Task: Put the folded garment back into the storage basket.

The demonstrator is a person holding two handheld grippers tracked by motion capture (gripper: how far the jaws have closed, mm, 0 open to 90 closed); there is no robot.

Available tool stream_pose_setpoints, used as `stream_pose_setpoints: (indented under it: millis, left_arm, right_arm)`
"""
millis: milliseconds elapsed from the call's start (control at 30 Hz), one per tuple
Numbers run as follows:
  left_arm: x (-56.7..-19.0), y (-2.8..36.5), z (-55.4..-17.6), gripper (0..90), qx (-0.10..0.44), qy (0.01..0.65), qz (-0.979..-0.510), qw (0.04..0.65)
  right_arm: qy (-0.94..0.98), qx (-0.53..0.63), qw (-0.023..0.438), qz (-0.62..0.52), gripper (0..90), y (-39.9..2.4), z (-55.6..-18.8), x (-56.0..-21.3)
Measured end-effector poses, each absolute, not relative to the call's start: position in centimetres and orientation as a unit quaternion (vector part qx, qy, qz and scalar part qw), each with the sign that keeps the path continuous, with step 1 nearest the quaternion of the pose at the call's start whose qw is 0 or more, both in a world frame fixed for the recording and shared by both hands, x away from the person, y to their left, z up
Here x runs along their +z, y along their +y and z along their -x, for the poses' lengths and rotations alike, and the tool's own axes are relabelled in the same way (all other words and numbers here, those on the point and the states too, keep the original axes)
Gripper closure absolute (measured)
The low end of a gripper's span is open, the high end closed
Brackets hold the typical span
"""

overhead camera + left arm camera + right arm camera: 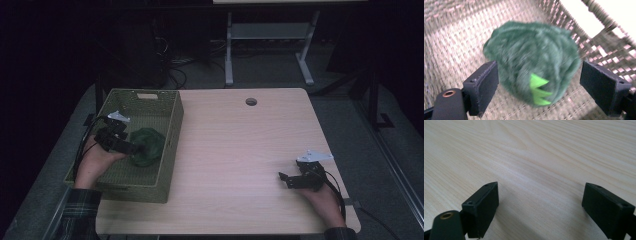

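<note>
Lying in the woven basket [167, 131] at the desk's [240, 150] left, the green plush toy [530, 58] is judged soft, light and compressible. It is flanked by the left tool [539, 88], spread wide; mid-body grasping is suggested. The right tool [540, 210] is held wide, empty.

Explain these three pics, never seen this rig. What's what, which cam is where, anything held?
There is no robot here: a person holds a hand-held two-finger gripper in each hand. The high view looks down on a light wooden table from the person's side. The other two pictures come from cameras riding on the grippers, looking along their black fingers.

The left gripper is inside a woven basket at the table's left edge. Its fingers are spread wide on either side of a dark green plush toy with light green spikes, lying in the basket. The picture is blurred, so whether the left finger brushes it is unclear; it is not clamped.

The right gripper sits low over bare table, open, holding nothing.
</note>
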State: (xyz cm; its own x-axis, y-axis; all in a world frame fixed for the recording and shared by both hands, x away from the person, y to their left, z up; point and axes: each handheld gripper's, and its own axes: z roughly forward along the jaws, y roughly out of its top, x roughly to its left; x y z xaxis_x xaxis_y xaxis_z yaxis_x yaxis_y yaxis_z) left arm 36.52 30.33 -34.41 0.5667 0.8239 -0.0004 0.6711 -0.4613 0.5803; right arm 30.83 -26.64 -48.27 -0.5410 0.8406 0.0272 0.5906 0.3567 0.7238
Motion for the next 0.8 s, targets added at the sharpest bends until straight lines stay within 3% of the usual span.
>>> stream_pose_setpoints:
  millis: [800]
  left_arm:
    - [-31.9,19.9,-35.1,15.0,0.123,0.348,-0.853,0.37]
  right_arm:
    - [0.804,0.352,0.178,-0.445,13.5,-26.6,-30.8,-48.3]
